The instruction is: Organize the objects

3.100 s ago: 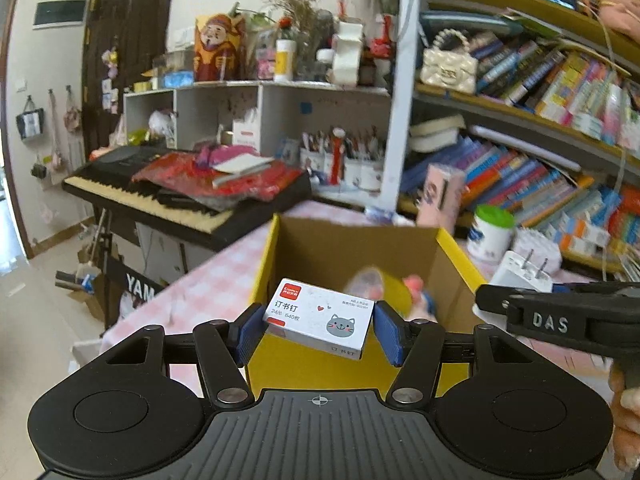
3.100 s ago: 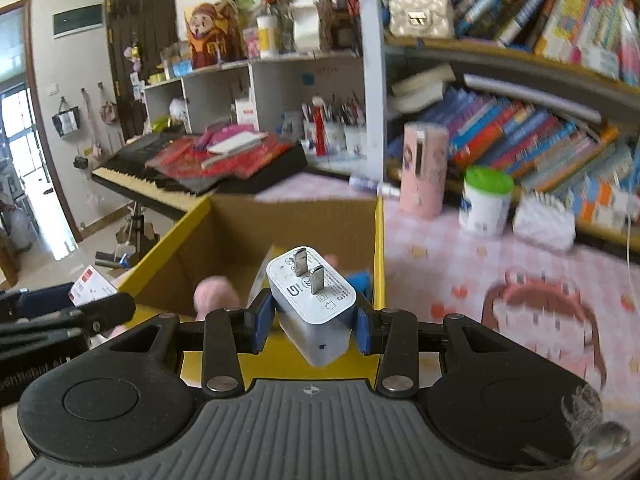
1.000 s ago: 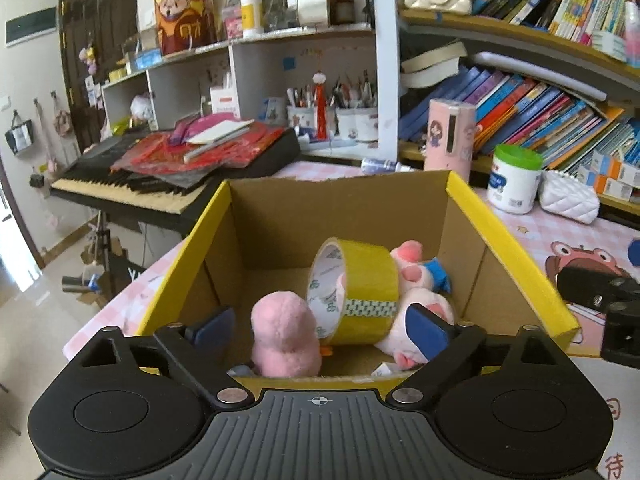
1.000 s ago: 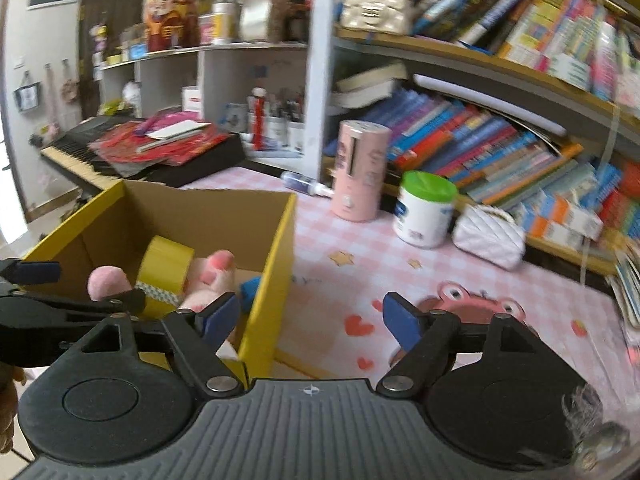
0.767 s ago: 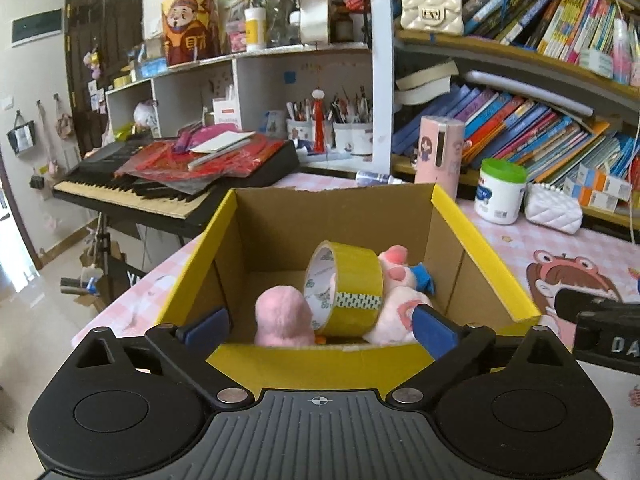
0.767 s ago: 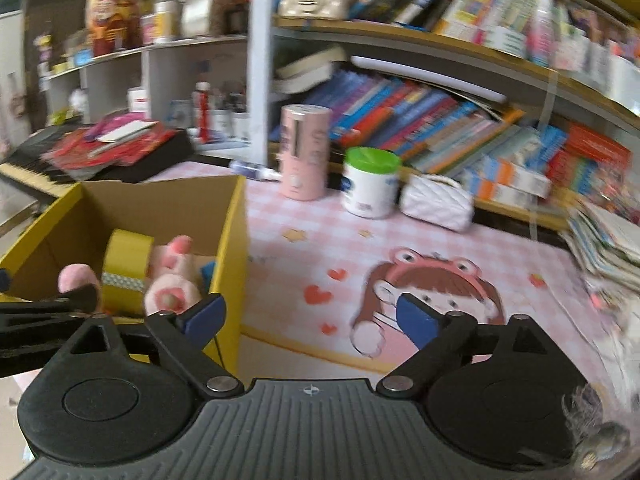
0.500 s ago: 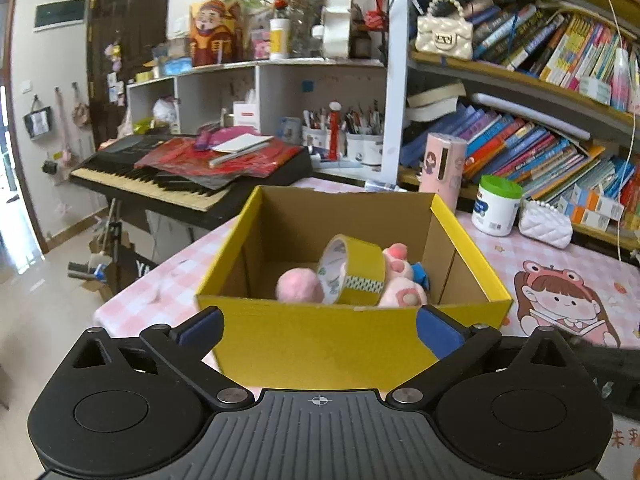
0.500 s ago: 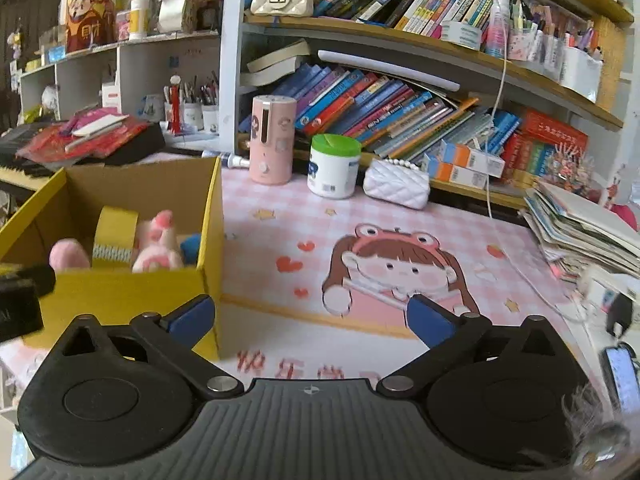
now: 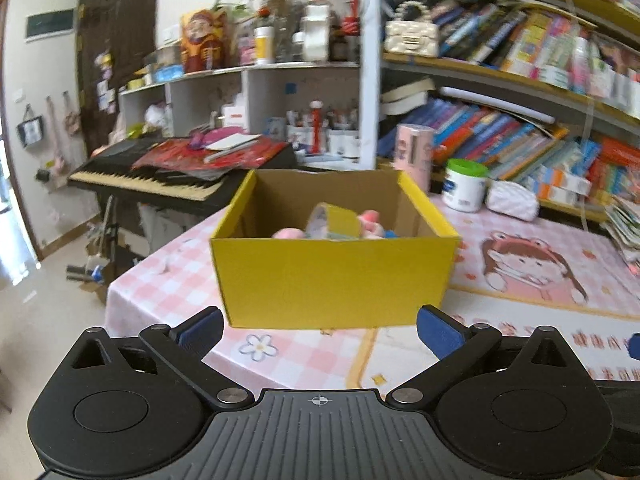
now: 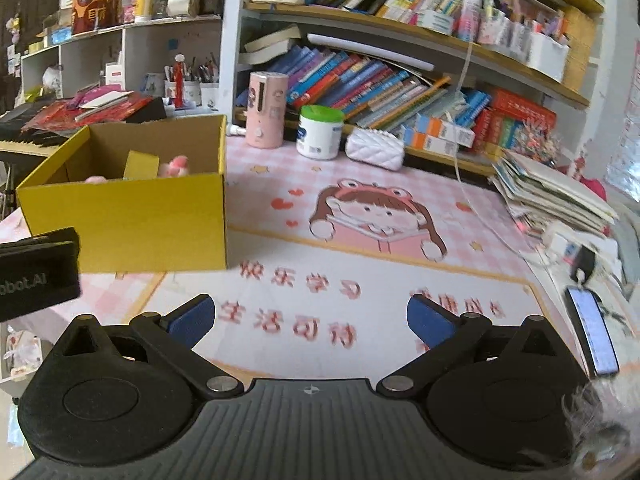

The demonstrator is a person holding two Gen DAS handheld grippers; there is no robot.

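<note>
A yellow cardboard box (image 9: 332, 280) stands on the pink checked table; it also shows in the right wrist view (image 10: 128, 220) at the left. Inside it I see a roll of yellow tape (image 9: 334, 220) and pink plush toys (image 9: 370, 218); anything lower in the box is hidden by its front wall. My left gripper (image 9: 318, 330) is open and empty, in front of the box and apart from it. My right gripper (image 10: 310, 316) is open and empty over the printed mat (image 10: 360, 240), to the right of the box.
At the back of the table stand a pink cylinder (image 10: 267, 110), a white jar with a green lid (image 10: 320, 132) and a white quilted pouch (image 10: 374, 148). A stack of papers (image 10: 548, 196) and a phone (image 10: 592, 330) lie right. A keyboard (image 9: 160, 176) stands left.
Both grippers have let go of their objects over the box and opened, the left its staple box, the right its white charger. Both have since pulled back from the box toward the table's front.
</note>
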